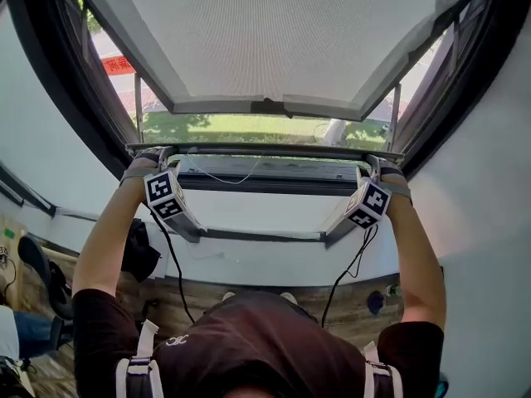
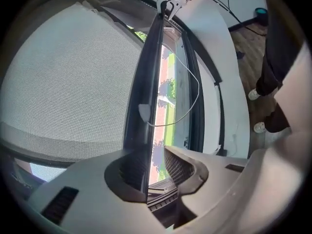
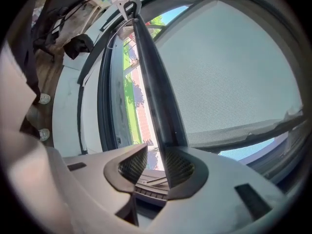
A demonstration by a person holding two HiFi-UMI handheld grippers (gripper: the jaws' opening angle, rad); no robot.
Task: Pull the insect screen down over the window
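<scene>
Insect screen (image 2: 73, 82): partly drawn; its bottom bar (image 1: 265, 150) lay across the window.
Left hand-held gripper (image 2: 155, 165): astride the bar's left end, unclamped.
Right hand-held gripper (image 3: 155, 165): likewise, right end.
Handling: soft mesh, stiff light bar, I judged; hold both ends.

Under the pull bar (image 1: 265, 150) I see an open gap, with only a thin cord (image 1: 217, 177) sagging across.

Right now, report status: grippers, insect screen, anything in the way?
Left gripper, right gripper open, pull bar between fingers. Insect screen nearly down, gap below. White cord loops under bar.
</scene>
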